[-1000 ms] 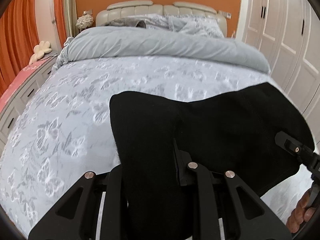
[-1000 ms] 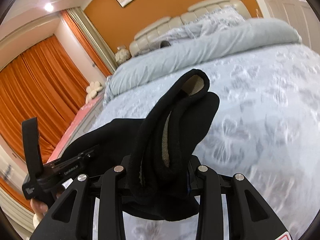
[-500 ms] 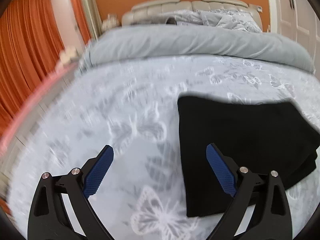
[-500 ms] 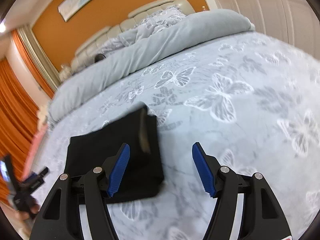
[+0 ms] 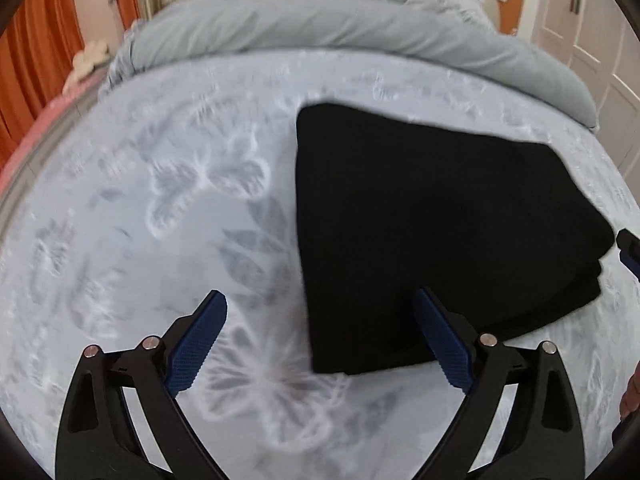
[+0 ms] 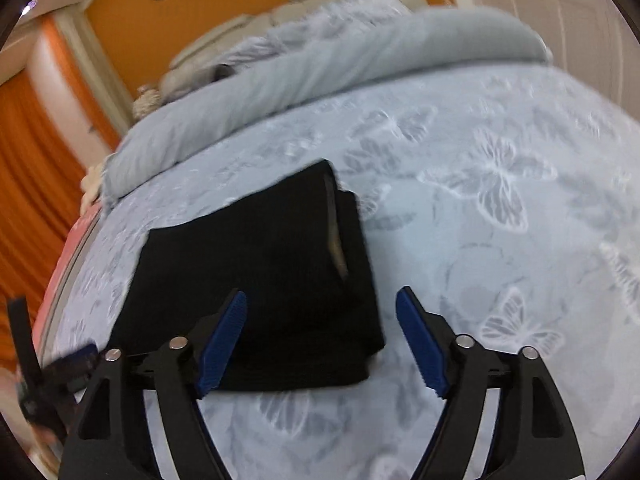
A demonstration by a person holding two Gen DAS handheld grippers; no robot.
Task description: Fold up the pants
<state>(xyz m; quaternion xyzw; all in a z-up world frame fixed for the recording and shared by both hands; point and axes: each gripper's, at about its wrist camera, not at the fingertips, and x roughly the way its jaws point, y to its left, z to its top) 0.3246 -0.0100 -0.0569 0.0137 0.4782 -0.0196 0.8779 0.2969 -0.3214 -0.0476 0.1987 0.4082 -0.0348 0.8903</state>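
The left tool point(image 5: 320, 300) hangs above the bed point(image 5: 140, 220) with its fingers spread wide and nothing between them. Its blue pads point(image 5: 196, 344) face each other across a broad gap. The left pad is over bare bedspread; the right pad point(image 5: 442, 344) overlaps the near left part of the pants point(image 5: 432, 216), though contact cannot be told from this view.

The right tool point(image 6: 322, 304) is likewise spread wide and grips nothing. Its left pad point(image 6: 222, 344) sits in front of the near edge of the pants point(image 6: 260, 280), and its right pad point(image 6: 422, 348) is over bedspread point(image 6: 500, 220) just right of the bundle.

The pants lie flat on the bed as a folded black stack, roughly rectangular, with several layers showing at the right edge in the right wrist view. A lighter lining shows in a slit along that edge. In the left wrist view the stack sits right of centre, with the layered edges at its lower right corner.

The bedspread is pale blue-grey with white butterfly prints. A rolled grey duvet point(image 5: 320, 20) lies across the far end of the bed, in front of a padded headboard point(image 6: 320, 8). Orange curtains point(image 6: 24, 184) hang at the left, and white wardrobe doors point(image 5: 592, 40) stand at the right. Both views are somewhat blurred.

At the right edge of the left wrist view, part of the other tool and a few fingertips point(image 5: 631, 396) of the person show.
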